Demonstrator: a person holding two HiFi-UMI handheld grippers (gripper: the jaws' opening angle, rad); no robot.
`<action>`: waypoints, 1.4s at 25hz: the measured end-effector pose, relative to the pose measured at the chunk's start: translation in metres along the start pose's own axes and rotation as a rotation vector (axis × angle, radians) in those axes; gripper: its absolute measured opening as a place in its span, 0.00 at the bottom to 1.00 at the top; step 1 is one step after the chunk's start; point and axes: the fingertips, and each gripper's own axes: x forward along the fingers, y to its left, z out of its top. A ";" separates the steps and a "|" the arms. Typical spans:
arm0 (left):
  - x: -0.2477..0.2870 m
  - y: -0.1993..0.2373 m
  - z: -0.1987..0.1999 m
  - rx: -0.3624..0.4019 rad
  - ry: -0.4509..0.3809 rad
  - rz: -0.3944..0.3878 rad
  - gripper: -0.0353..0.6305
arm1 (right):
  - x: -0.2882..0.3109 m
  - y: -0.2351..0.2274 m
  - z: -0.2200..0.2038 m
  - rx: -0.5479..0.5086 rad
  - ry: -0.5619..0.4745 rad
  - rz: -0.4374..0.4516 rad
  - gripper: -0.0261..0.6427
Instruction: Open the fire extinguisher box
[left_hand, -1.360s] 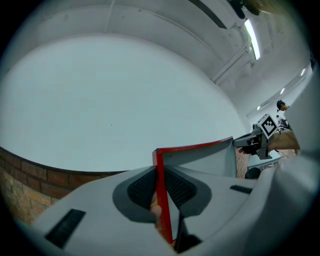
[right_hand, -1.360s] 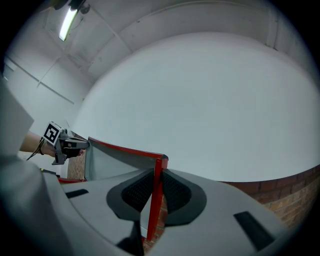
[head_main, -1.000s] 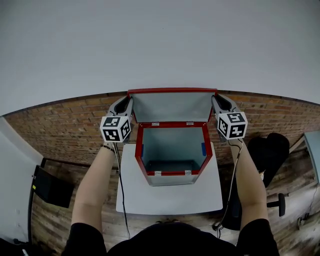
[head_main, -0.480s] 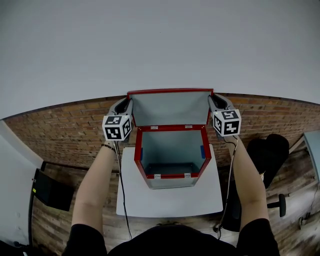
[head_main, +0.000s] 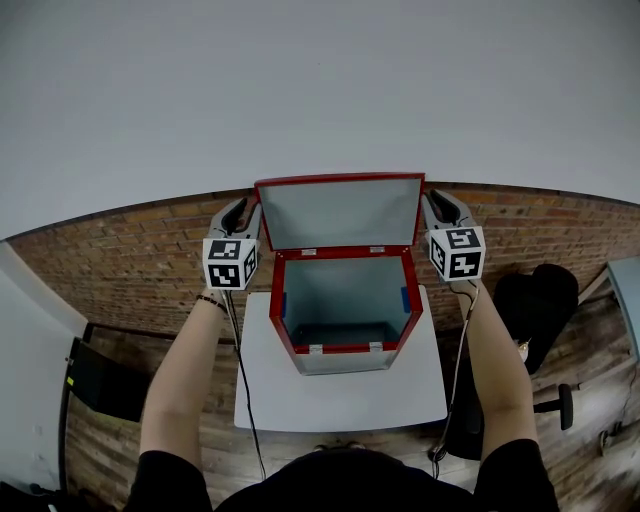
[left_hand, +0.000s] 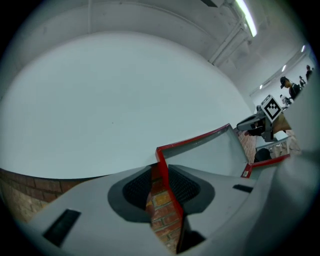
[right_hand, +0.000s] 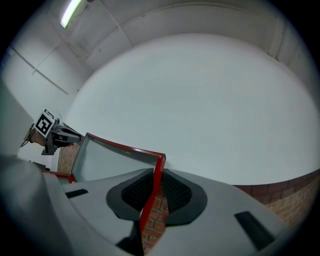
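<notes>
The white worktop (head_main: 340, 400) carried the red box (head_main: 296, 352) on its far half, with the opening facing up and a grey interior. The lid (head_main: 340, 212) stood raised behind the box, hinged along the rear rim, in front of the brick wall (head_main: 130, 255). The left tool (head_main: 243, 210) sat at the lid's left edge. Its jaws were opening, with the red edge between them and a gap beside one pad. The right tool (head_main: 437, 206) held the lid's right edge, its jaws narrow and pressed on the red rim.
</notes>
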 end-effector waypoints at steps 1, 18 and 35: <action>-0.009 0.003 0.000 0.005 -0.010 0.012 0.28 | -0.008 -0.001 -0.001 0.006 -0.002 -0.009 0.14; -0.208 -0.120 -0.051 -0.139 -0.122 -0.099 0.22 | -0.184 0.135 -0.028 0.271 -0.034 0.207 0.09; -0.281 -0.217 -0.118 -0.302 -0.005 -0.284 0.13 | -0.266 0.237 -0.111 0.276 0.072 0.352 0.07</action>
